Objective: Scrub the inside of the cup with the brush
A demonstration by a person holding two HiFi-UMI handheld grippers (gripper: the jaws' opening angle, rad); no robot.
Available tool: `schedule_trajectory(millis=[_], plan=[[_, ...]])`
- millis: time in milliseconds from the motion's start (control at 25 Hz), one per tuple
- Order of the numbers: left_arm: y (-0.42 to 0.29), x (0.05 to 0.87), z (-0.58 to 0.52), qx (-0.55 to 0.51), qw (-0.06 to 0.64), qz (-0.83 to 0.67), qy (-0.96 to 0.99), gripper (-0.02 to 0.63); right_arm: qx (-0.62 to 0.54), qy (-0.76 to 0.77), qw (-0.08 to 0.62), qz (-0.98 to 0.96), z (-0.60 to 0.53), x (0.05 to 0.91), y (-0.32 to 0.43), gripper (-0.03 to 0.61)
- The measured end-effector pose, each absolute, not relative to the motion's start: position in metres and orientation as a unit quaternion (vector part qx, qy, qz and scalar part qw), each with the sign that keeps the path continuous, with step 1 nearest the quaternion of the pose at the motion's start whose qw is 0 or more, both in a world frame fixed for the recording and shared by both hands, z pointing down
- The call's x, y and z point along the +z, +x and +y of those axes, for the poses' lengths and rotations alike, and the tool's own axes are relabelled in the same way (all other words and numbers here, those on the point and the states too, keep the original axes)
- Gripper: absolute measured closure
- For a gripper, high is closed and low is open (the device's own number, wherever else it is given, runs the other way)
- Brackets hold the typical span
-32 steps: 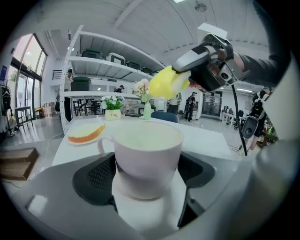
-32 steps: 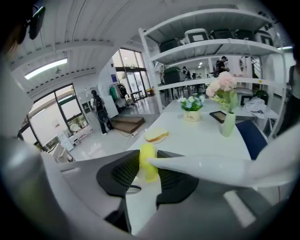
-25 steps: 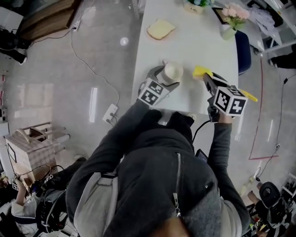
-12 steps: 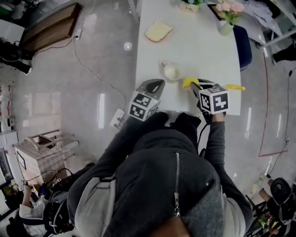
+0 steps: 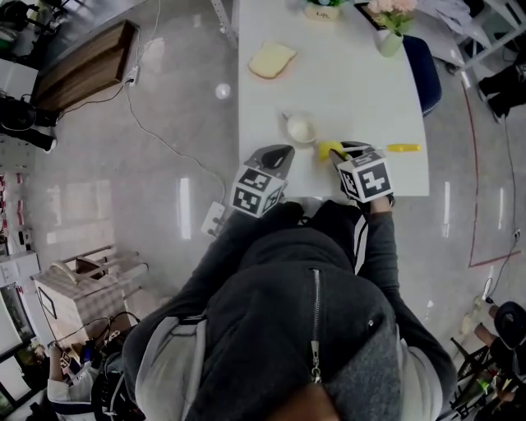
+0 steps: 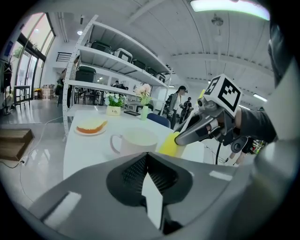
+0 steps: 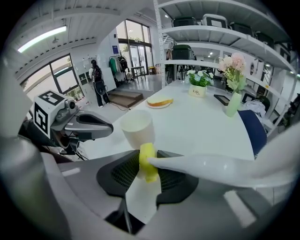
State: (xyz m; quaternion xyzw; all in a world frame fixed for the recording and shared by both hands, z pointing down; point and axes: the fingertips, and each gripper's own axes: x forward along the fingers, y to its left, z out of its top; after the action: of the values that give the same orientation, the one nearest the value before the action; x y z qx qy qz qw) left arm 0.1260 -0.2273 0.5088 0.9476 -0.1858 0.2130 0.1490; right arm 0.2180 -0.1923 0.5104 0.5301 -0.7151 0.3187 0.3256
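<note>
From the head view, the cup [image 5: 302, 128] stood free on the desk [image 5: 353, 74], with the brush [image 5: 330, 150] just beside it; scrubbing seemingly hadn't begun. In the left gripper view, the left claw [image 6: 146, 161] had just closed, empty. In the right gripper view, the right claw [image 7: 149, 163] pinched the brush. The next move likely needed the brush head in the cup.

A slice of bread [image 5: 272, 60] is lying near the left edge of the white tabletop [image 5: 362, 90]. A vase of pink flowers [image 5: 389, 37] is standing by the right edge, and a small potted plant [image 5: 320, 10] is sitting toward the far edge. 1 blue chair [image 5: 419, 70] is standing just beside the right edge, and a power strip [image 5: 214, 219] is lying on the floor.
</note>
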Motion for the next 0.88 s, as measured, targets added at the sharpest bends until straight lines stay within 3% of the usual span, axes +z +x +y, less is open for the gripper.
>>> schedule_trajectory(millis=[880], plan=[[0.127,0.5197,-0.2257,0.229,0.155,-0.172,0.946,0.604,0.319,0.547,0.319,-0.705,-0.1891,0.5139,0.2227,0.46]])
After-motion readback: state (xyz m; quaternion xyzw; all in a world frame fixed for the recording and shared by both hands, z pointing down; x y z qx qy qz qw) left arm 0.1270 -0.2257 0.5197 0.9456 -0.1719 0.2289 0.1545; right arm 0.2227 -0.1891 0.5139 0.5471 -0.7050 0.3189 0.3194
